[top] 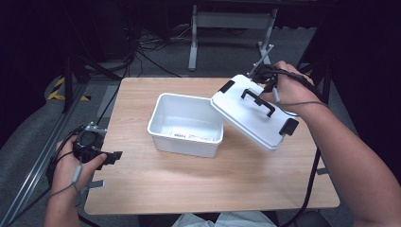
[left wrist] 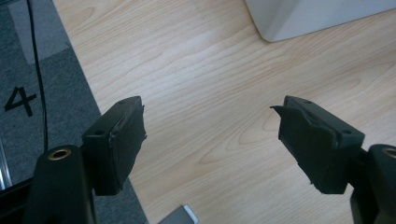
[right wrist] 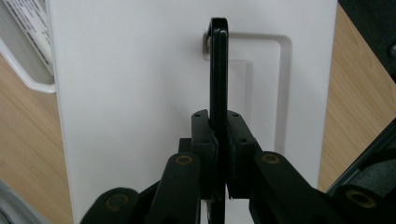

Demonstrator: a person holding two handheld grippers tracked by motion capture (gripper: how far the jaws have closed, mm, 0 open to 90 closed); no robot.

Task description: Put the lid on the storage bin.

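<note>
One white box (top: 185,124) ahead of the left gripper (top: 113,156); one white lid (top: 253,111), one black handle (right wrist: 218,70) in the right gripper (right wrist: 218,126); one table (top: 213,182).

- A black numeral "4" (left wrist: 20,101) is legible on the grey floor covering (left wrist: 65,93) beside the table edge, left gripper view.
- A printed white label (top: 189,135) lies on the bottom inside the white bin (top: 163,113); its dark print is too small to read.
- The same label (right wrist: 29,28) appears in the right gripper view, print blurred, illegible.
</note>
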